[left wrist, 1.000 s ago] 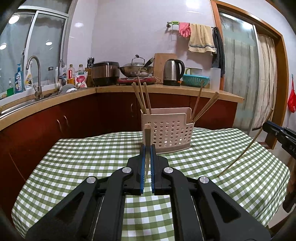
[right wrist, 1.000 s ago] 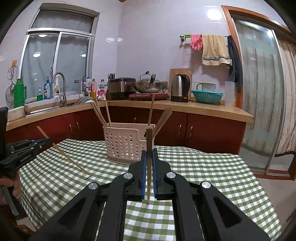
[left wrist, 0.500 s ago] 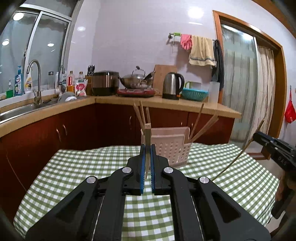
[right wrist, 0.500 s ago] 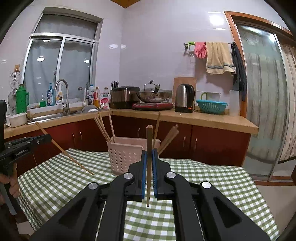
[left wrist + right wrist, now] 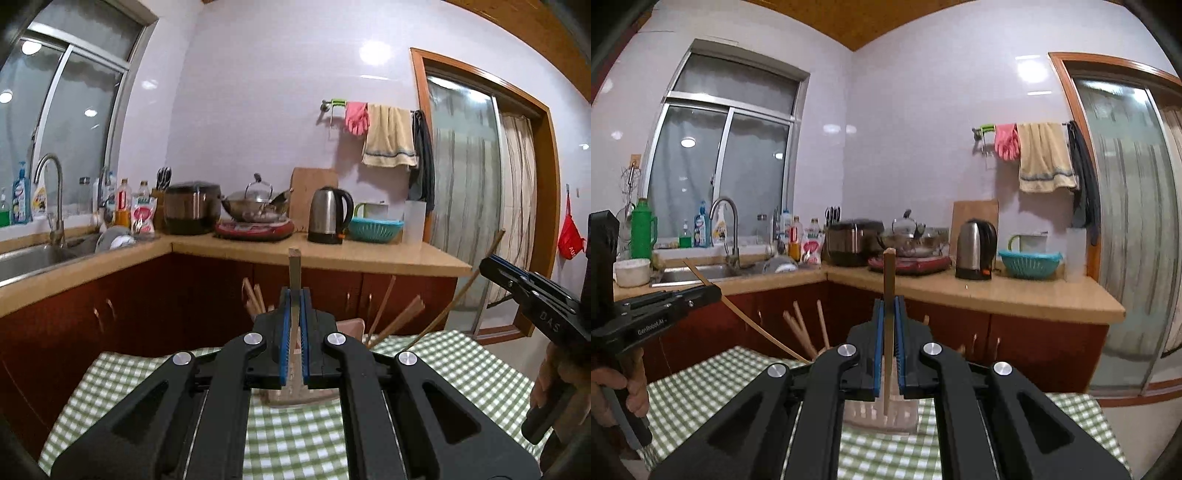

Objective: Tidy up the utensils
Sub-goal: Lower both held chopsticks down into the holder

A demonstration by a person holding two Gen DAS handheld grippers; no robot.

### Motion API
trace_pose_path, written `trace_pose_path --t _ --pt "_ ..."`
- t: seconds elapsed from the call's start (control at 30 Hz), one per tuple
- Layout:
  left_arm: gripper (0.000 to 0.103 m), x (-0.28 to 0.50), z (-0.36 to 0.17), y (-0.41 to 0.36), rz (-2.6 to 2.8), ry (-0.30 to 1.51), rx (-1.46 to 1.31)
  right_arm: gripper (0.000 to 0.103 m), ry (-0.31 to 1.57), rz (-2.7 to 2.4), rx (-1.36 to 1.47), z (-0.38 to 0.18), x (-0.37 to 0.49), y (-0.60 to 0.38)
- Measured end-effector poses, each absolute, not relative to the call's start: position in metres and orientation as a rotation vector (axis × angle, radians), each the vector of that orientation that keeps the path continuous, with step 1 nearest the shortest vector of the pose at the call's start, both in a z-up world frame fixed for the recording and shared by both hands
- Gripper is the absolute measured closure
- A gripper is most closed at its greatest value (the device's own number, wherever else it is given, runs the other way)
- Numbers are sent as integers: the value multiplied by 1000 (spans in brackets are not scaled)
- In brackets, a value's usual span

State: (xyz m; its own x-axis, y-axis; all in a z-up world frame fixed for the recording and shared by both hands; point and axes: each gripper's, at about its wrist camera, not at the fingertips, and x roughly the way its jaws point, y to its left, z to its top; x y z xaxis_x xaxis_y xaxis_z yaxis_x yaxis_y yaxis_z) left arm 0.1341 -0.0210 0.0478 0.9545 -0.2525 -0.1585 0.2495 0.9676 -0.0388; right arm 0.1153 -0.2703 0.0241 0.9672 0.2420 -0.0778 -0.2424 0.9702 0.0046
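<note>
The left gripper (image 5: 294, 314) is clamped on a wooden chopstick (image 5: 294, 273) that stands nearly upright between its blue pads, its square top rising above the jaws. The right gripper (image 5: 888, 325) likewise pinches a second chopstick (image 5: 888, 280), upright, with its lower end hanging below the pads in front of the basket. Each gripper's black body blocks most of the pale perforated utensil basket (image 5: 879, 417) standing just beyond on the green checked tablecloth (image 5: 288, 443); only its lower wall and part of its rim show. In the basket, several more chopsticks lean outward: a cluster at the left (image 5: 799, 328) and a few at the right (image 5: 397, 317). All are plain light-brown sticks of squared section. From the left view the right gripper appears at the right edge (image 5: 532, 295), its chopstick slanting down toward the basket; from the right view the left gripper sits at the left edge (image 5: 665, 306). Behind the table runs a wooden counter (image 5: 369, 254) bearing a steel kettle (image 5: 330, 216), a wok (image 5: 255, 203), a rice cooker (image 5: 192, 212) and a teal colander (image 5: 375, 229).
</note>
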Motion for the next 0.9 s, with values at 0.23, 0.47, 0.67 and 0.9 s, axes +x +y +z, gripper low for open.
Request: trace_pose_path --t 0.23,0.47,0.67,0.9 --pt "98 164 62 -35 -266 135 4 97 43 254 -1 38 147 -268" --pt "98 192 53 -41 -275 188 18 97 69 266 -13 33 182 -262" --pt "98 211 34 -42 -272 256 29 97 120 269 -38 15 206 -256" --pt "98 228 17 -44 -273 304 38 97 175 265 -39 -2 224 -254"
